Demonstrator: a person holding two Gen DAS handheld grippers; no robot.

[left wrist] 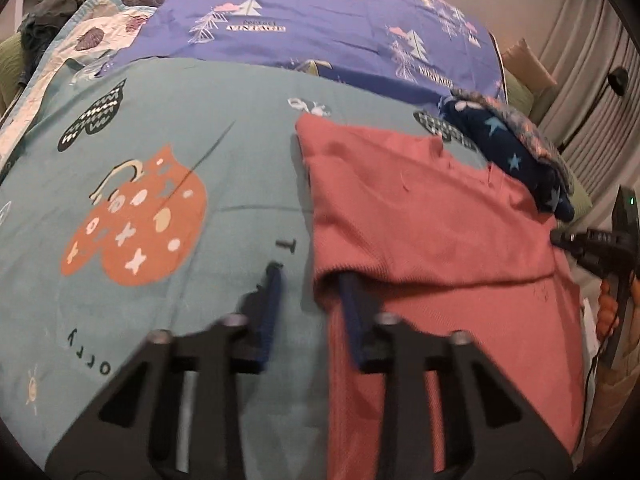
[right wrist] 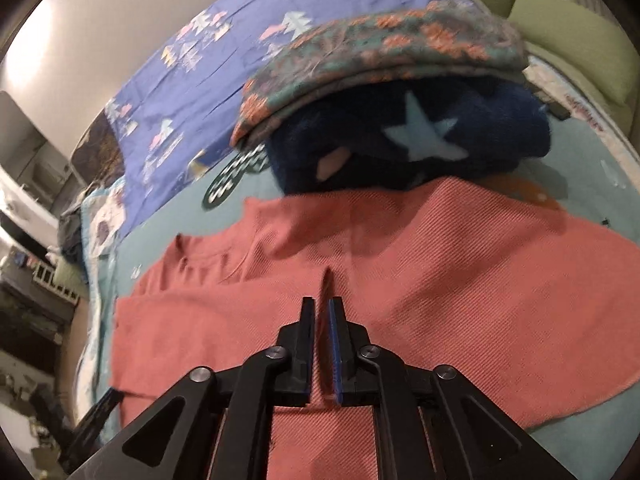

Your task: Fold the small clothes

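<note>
The salmon-pink garment point(left wrist: 420, 216) lies spread flat on the teal printed bed sheet point(left wrist: 200, 120), with its near part doubled over, so that a folded edge runs across it in the left wrist view. The left gripper point(left wrist: 312, 292) stands at the garment's left edge with its jaws spread wide: one finger rests on the bare sheet just beside the cloth and the other is tucked under the folded flap, so the cloth's corner lies between them without being pressed. The right gripper point(right wrist: 322, 308) points down onto the middle of the same garment, its jaws almost together with only a narrow slit left between the pads. A small raised crease of pink cloth stands just ahead of the tips, and whether the pads press on any cloth cannot be told. Beyond the garment's far edge, touching it, sits a heap of a fuzzy navy piece with pale blue stars point(right wrist: 420, 136), and a knitted piece patterned in green and orange point(right wrist: 380, 48) lies on top of it. Further back a purple sheet printed with trees point(left wrist: 320, 20) covers the bed, and a green cushion point(right wrist: 580, 40) sits off to the right in the right wrist view
</note>
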